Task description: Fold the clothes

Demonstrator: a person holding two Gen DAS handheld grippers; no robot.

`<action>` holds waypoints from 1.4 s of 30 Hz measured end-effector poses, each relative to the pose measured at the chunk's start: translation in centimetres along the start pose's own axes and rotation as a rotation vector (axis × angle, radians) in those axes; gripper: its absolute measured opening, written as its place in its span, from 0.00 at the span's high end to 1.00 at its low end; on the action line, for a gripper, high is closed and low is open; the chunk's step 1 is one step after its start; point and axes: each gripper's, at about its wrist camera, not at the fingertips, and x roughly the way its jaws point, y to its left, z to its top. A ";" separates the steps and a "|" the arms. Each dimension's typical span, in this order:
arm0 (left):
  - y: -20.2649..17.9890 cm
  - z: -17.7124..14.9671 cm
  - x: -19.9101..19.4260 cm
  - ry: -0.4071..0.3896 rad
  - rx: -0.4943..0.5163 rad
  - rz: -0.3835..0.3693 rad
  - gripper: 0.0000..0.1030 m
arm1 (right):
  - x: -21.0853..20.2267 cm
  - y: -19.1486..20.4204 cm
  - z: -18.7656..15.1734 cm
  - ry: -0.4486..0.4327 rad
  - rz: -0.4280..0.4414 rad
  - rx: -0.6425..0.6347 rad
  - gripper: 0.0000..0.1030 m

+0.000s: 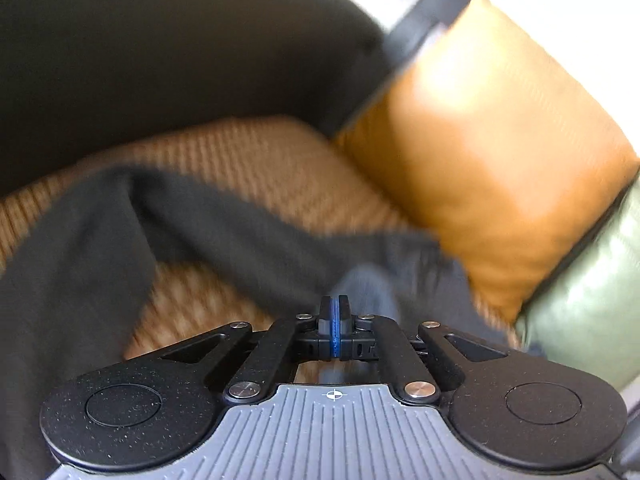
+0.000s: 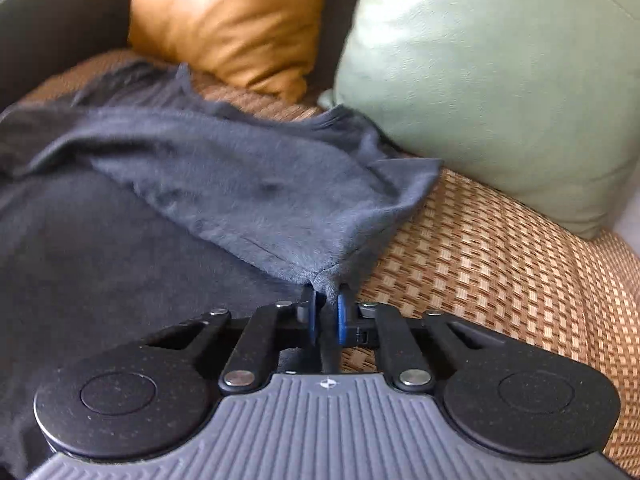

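Observation:
A dark grey garment lies rumpled across the woven seat of a sofa, one part folded over the rest. My right gripper is shut on a corner of this garment, which bunches between its blue pads. In the left wrist view the same garment stretches blurred across the seat from lower left to right. My left gripper is low over it with its blue pads pressed together. No cloth shows between them.
An orange cushion and a pale green cushion lean against the dark sofa back. The woven tan seat is bare to the right of the garment.

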 end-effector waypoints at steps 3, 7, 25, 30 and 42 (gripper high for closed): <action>0.0 0.8 -0.4 -0.029 0.035 0.037 1.00 | 0.5 -0.8 -0.6 0.045 -0.018 0.001 0.90; 1.5 0.7 -1.2 -0.018 -0.002 0.044 0.80 | -0.7 -0.6 0.1 0.025 -0.044 0.055 0.66; 6.0 -0.7 -5.0 0.050 0.080 -0.003 0.29 | -3.1 35.3 3.5 -0.381 0.167 -1.187 0.56; 7.8 -0.6 -4.2 0.068 0.023 -0.045 0.29 | -0.6 38.1 2.9 -0.339 0.081 -1.491 0.56; -0.8 -2.6 -1.4 0.072 0.214 -0.153 0.22 | -1.3 28.7 16.3 -0.225 0.407 -0.357 0.89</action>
